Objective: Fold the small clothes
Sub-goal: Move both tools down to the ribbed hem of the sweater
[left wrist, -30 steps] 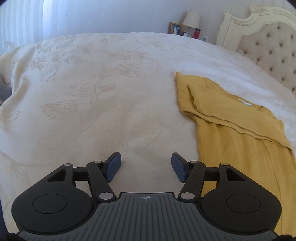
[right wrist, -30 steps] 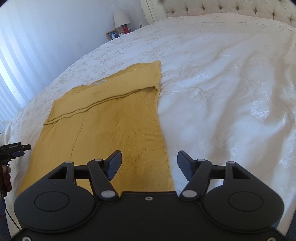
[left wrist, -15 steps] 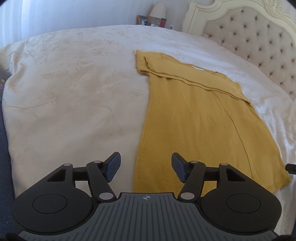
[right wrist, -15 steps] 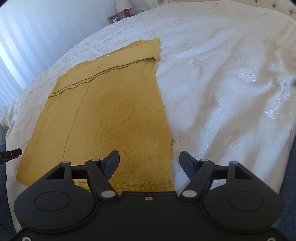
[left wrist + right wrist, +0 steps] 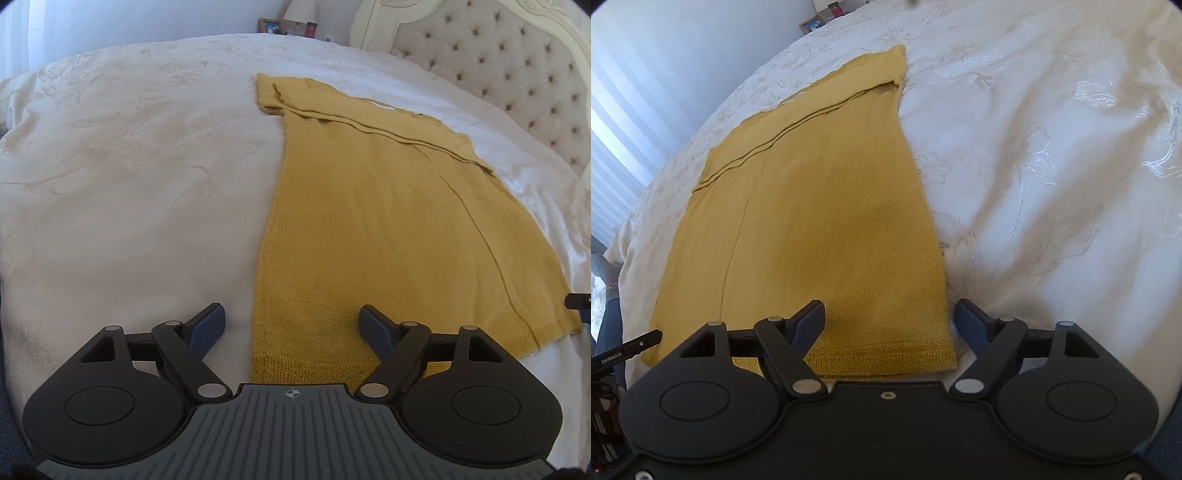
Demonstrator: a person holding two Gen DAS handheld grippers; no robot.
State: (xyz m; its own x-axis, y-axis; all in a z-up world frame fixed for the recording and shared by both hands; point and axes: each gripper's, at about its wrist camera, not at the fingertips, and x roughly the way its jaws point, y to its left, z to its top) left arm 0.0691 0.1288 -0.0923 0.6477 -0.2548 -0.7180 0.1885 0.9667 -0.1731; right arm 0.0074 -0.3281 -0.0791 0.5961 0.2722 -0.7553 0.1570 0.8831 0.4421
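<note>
A mustard-yellow knit top (image 5: 373, 206) lies flat on the white bedspread (image 5: 129, 177), its sleeves folded in across the upper part. In the right wrist view the top (image 5: 827, 206) runs away from me. My left gripper (image 5: 291, 325) is open and empty, hovering over the hem's left corner. My right gripper (image 5: 890, 321) is open and empty, hovering over the hem's right corner, one finger over the cloth and one over the bedspread.
A tufted cream headboard (image 5: 517, 74) stands at the right in the left wrist view. A nightstand with a lamp, photo frame (image 5: 271, 26) and red cup (image 5: 311, 29) is at the back. The bedspread's near edge (image 5: 1126, 369) drops off close to both grippers.
Both grippers have drawn back along the top to its hem. The left view swung right, bringing the whole top into sight. Both stayed open.
</note>
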